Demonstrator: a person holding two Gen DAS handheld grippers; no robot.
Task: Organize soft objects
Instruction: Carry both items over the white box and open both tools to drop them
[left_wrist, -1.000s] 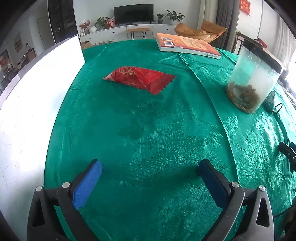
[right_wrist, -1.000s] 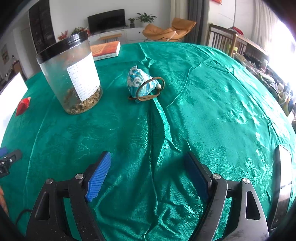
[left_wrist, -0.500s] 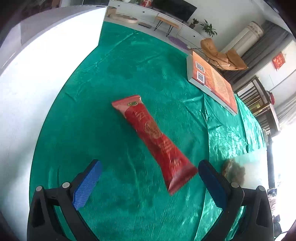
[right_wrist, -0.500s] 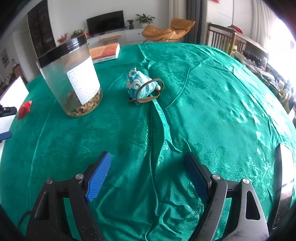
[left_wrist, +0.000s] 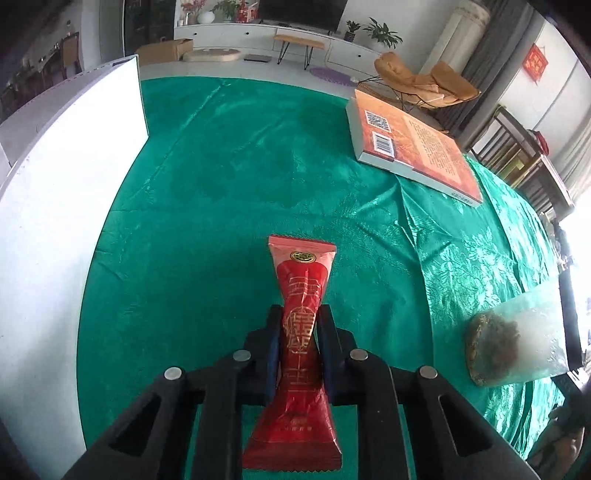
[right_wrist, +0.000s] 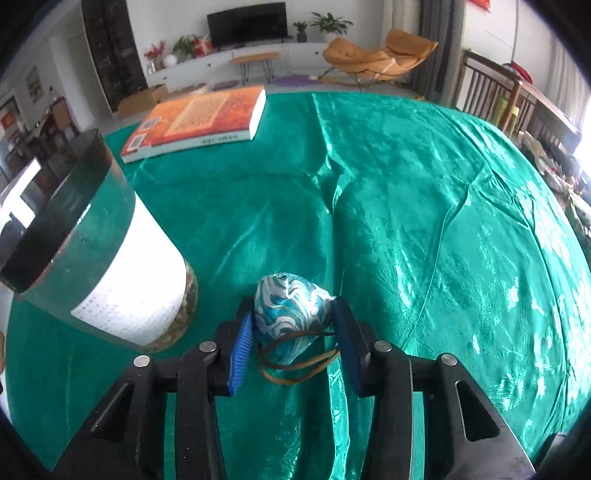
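The red snack packet (left_wrist: 301, 354) lies on the green tablecloth (left_wrist: 229, 206) with its long axis running straight away from the left wrist camera: one crimped end points toward the far side of the table, the other toward the camera. The left gripper (left_wrist: 298, 343) has just been closing and is now clamped on the packet's middle, the blue pads (left_wrist: 274, 347) pinching it into a narrow waist so that both ends flare out.

The blue-and-white patterned fabric pouch (right_wrist: 291, 314) sits on the tablecloth just beside the clear jar (right_wrist: 110, 273) with the black lid and white label. Its rounded end points away from the right wrist camera and its tapered end toward it, with a brown cord loop (right_wrist: 299, 363) trailing at the near end. The right gripper (right_wrist: 293, 332) has just been closing too; its jaws bracket the pouch, the pads (right_wrist: 242, 350) pressing against its two sides.

An orange book (left_wrist: 417, 147) lies flat further back on the tablecloth, well apart from both soft things. A white board (left_wrist: 48, 206) stands along the table's left edge in the left wrist view.
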